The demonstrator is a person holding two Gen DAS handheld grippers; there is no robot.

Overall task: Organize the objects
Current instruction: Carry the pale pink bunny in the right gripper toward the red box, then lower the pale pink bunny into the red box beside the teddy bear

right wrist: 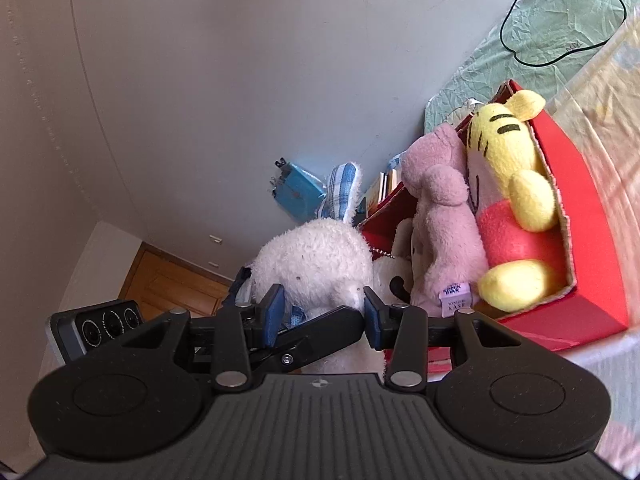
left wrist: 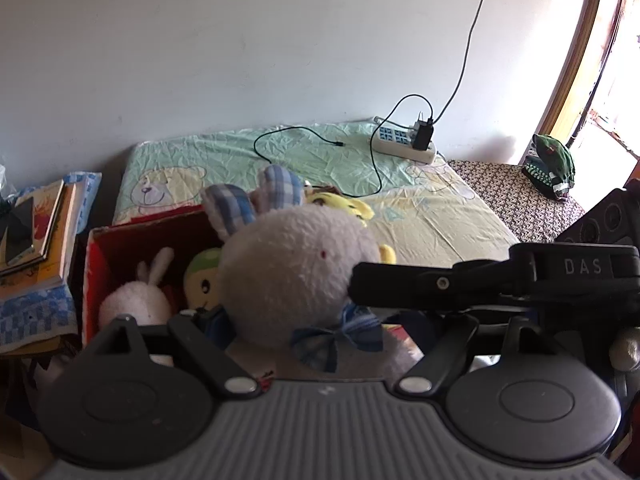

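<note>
**Left wrist view.** A large white rabbit (left wrist: 296, 276) with checked blue ears and a blue bow tie fills the centre. It hangs over the near right corner of an open red box (left wrist: 140, 236). The box stands on the bed (left wrist: 440, 220) at its near left corner. The left gripper (left wrist: 300, 320) reaches under the rabbit. Only its left finger shows, beside the toy's flank, so whether its jaws grip cannot be told. The right gripper (left wrist: 360, 280) enters from the right edge, its tip against the rabbit just above the bow tie. Inside the box lie a small pink rabbit (left wrist: 136, 300) and a green-and-yellow toy (left wrist: 204, 276). A yellow tiger (left wrist: 340, 204) shows behind the large rabbit's head. A power strip (left wrist: 404, 144) with a black cable (left wrist: 320, 136) rests at the bed's far edge. A stack of books (left wrist: 36, 240) sits beside the bed's left edge, and a green hat (left wrist: 554, 164) lies beyond its right edge.

**Right wrist view.** The right gripper (right wrist: 324, 312) has its blue pads (right wrist: 276, 312) closed onto the rabbit (right wrist: 316, 264) at the neck, with fur and bow tie between them. A black finger of the left gripper (right wrist: 332, 322) crosses the same gap. The box (right wrist: 592, 280) lies to the right and holds the tiger (right wrist: 516, 184) against its wall. A pink toy (right wrist: 444, 240) sits beside the tiger, and the rabbit is at the box's open edge.
</note>
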